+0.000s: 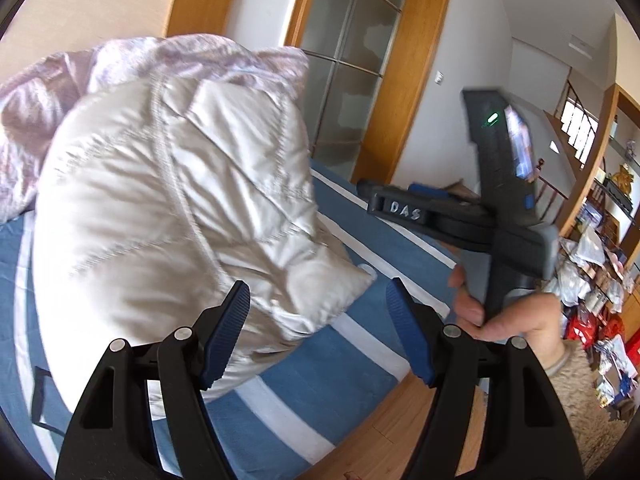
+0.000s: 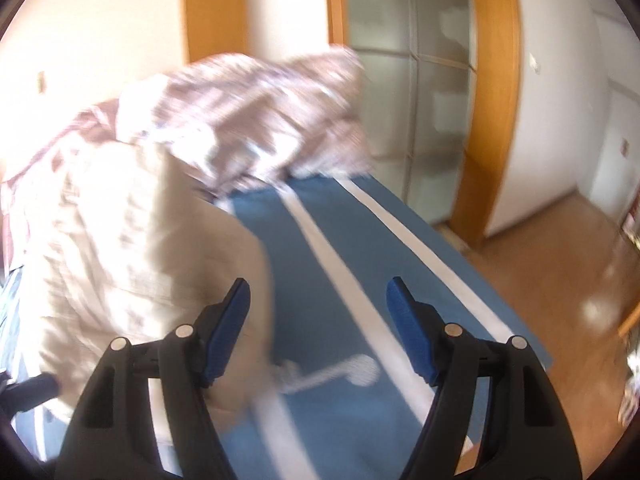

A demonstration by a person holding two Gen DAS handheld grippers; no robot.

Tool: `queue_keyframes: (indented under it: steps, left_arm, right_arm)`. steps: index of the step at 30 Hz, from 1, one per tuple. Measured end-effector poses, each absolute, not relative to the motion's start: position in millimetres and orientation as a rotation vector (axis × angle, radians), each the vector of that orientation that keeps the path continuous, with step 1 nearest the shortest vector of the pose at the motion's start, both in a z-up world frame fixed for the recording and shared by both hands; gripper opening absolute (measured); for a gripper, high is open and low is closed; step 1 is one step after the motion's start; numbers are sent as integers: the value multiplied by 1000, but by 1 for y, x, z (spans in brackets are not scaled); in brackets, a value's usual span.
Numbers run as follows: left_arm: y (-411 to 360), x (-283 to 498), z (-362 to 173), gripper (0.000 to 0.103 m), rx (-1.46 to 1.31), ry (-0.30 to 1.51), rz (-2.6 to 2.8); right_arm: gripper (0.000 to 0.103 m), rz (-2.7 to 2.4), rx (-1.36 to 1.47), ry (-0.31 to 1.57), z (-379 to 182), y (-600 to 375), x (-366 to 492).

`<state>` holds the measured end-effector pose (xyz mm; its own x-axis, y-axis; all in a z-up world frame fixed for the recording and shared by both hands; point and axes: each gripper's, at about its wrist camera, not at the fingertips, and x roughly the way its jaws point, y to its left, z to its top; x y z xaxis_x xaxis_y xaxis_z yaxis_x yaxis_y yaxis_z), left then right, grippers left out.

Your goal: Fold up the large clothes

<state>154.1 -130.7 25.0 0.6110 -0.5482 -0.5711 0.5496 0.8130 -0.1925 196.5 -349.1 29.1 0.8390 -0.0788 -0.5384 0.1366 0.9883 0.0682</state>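
A cream quilted puffer jacket [image 1: 168,208] lies bunched on a blue bed cover with white stripes [image 1: 352,352]. My left gripper [image 1: 318,312] is open and empty, its left pad over the jacket's near edge. The right gripper [image 1: 400,208] shows in the left wrist view, held in a hand to the right above the bed edge. In the blurred right wrist view the jacket [image 2: 132,248] lies to the left and my right gripper [image 2: 318,312] is open and empty above the blue cover [image 2: 340,400].
A crumpled pinkish duvet [image 1: 120,64] is heaped behind the jacket, also in the right wrist view [image 2: 260,120]. A glass-paned wooden door [image 1: 352,68] stands beyond the bed. Wooden floor [image 2: 560,280] and cluttered shelves [image 1: 600,280] lie to the right.
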Motion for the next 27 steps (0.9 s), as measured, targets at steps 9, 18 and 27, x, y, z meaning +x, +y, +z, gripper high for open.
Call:
queue_keyframes:
  steps: [9,18,27]
  left_arm:
    - [-77,167,45,71,-69,595,-483]
    - [-27,212,54,71,-93,556,-291]
    - [-22,249,37,71,-105,618,-245]
  right_arm:
    - [71,74,-3,444,93,-266,195]
    - [63,159,-42,463,95,-217,220]
    - [53,151,-35,525,73,-218,250]
